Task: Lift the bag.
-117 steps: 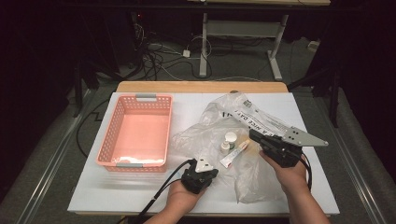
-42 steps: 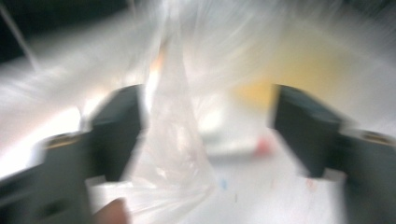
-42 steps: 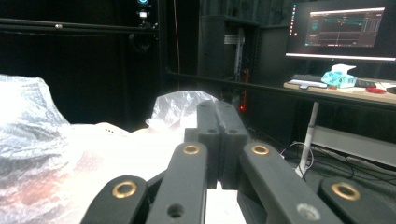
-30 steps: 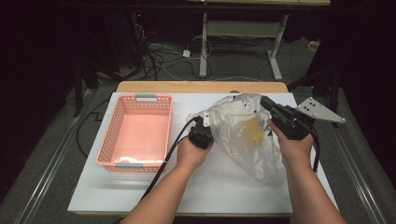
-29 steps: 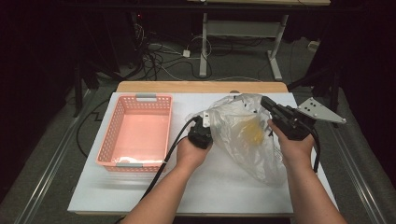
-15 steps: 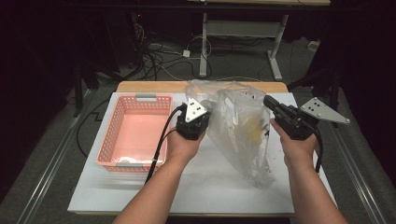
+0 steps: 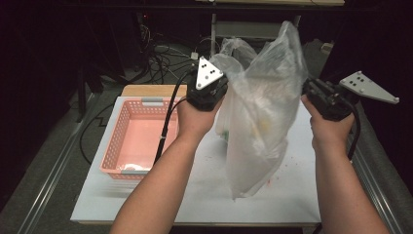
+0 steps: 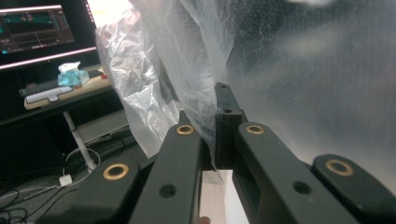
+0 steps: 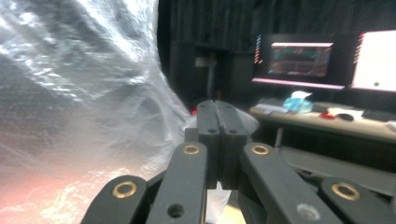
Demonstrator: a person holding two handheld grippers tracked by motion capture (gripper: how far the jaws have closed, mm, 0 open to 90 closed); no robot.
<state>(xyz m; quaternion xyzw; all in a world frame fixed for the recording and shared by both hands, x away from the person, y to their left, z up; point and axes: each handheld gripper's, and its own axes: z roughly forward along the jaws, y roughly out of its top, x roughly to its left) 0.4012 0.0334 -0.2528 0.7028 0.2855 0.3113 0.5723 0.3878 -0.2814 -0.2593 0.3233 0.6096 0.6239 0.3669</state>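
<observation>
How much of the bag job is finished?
The plastic bag is already lifted off the white table, pinched shut by the left gripper and the right gripper. Small things show faintly inside it. The pink basket looks empty, so tipping them into it probably remains.

clear plastic bag [image 7: 260, 112], crinkled, hanging above table

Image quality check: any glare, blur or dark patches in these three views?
High view: surroundings black, white table lit, clear plastic bag softly blurred. Left gripper view: backlit bag washes out top right. Right gripper view: bag glares at left, pink monitor blurred.
</observation>
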